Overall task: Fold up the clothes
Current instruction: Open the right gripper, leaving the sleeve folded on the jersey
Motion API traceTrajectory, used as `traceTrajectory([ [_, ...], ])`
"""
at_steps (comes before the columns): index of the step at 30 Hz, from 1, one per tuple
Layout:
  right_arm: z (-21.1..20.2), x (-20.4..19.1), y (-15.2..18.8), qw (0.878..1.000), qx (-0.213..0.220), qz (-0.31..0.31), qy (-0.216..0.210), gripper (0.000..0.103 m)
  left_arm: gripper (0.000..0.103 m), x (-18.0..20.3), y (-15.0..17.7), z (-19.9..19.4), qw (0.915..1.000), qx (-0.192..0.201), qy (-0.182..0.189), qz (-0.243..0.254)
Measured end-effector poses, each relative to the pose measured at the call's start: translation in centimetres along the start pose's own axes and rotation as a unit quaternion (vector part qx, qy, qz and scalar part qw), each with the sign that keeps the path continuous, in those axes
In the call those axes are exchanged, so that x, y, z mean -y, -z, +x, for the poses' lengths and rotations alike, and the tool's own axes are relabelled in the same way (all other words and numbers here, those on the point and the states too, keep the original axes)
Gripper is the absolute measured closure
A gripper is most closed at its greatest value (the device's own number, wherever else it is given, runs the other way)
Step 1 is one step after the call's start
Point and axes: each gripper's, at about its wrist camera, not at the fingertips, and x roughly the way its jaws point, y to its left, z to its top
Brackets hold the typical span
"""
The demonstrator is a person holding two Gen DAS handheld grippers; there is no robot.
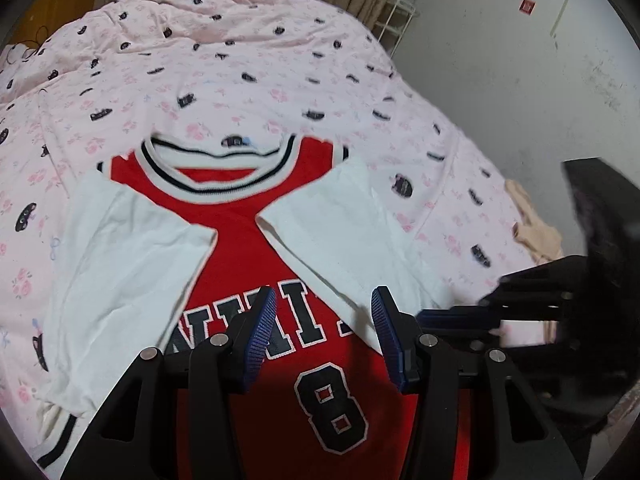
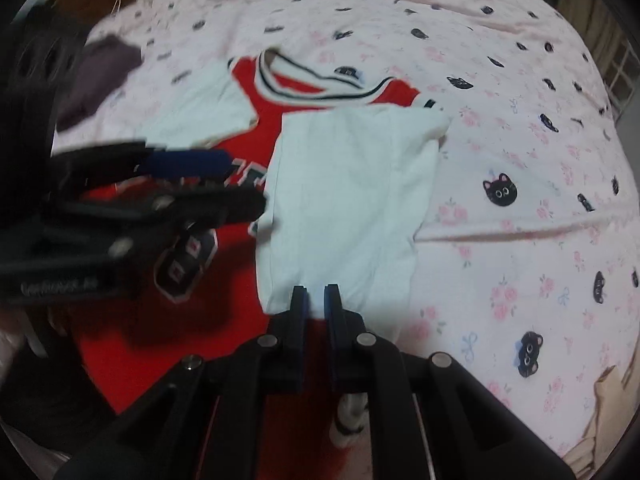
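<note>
A red jersey [image 1: 240, 216] with white sleeves, dark lettering and a number 8 lies face up on the bed, collar at the far end. Both white sleeves are folded in over the red chest. My left gripper [image 1: 323, 312] is open and empty, hovering above the lettering; it also shows in the right wrist view [image 2: 240, 180] at the left. My right gripper [image 2: 316, 300] stands at the near edge of the right white sleeve [image 2: 352, 200], its jaws a narrow gap apart with the sleeve hem at that gap. It shows blurred in the left wrist view [image 1: 464, 316].
The bed is covered by a pink quilt [image 1: 224, 64] printed with flowers and black cat faces. A dark purple garment [image 2: 100, 76] lies at the far left. A beige garment [image 1: 536, 232] lies at the bed's right edge, beside a grey wall [image 1: 520, 60].
</note>
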Motion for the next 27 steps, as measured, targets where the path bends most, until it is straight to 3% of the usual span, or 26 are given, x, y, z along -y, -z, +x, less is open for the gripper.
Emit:
traceTrajectory([
  [2, -0.8, -0.4, 0.4, 1.0, 0.016, -0.008, -0.003, 0.092, 0.059, 0.3, 0.3, 1.0, 0.9996, -0.017, -0.019, 0.011],
  [5, -2.4, -0.1, 0.4, 0.998, 0.054, -0.004, -0.017, 0.092, 0.059, 0.8, 0.5, 0.8, 0.9994, -0.009, -0.028, 0.02],
  [7, -2.0, 0.2, 0.3, 0.999, 0.041, -0.002, -0.034, 0.087, 0.059, 0.8, 0.6, 0.4, 0.9995, -0.001, -0.024, 0.019],
  [10, 0.4, 0.8, 0.2, 0.999, -0.027, -0.002, -0.046, 0.085, 0.059, 0.6, 0.7, 0.1, 0.9999, 0.0, -0.014, 0.008],
  [12, -0.5, 1.2, -0.4, 0.998, -0.012, -0.002, -0.055, 0.085, 0.059, 0.5, 0.7, -0.3, 1.0, 0.004, -0.006, -0.001],
  [14, -1.9, 2.0, -1.5, 0.999, 0.02, -0.001, -0.038, 0.081, 0.059, 0.7, 0.6, -0.8, 0.9998, 0.012, 0.013, -0.003],
  [16, -3.1, 3.1, -3.1, 0.999, 0.049, 0.01, -0.02, 0.069, 0.059, 0.9, 0.5, -0.8, 0.9997, 0.011, 0.023, -0.002],
  [18, -3.1, 4.3, -5.0, 0.998, 0.06, 0.027, -0.022, 0.069, 0.059, 0.9, 0.5, -0.6, 0.9996, 0.003, 0.029, -0.004],
  [27, 2.9, 5.8, -11.4, 0.997, 0.028, 0.059, -0.027, 0.069, 0.059, 1.1, 0.5, 0.2, 0.998, -0.033, 0.052, -0.014],
])
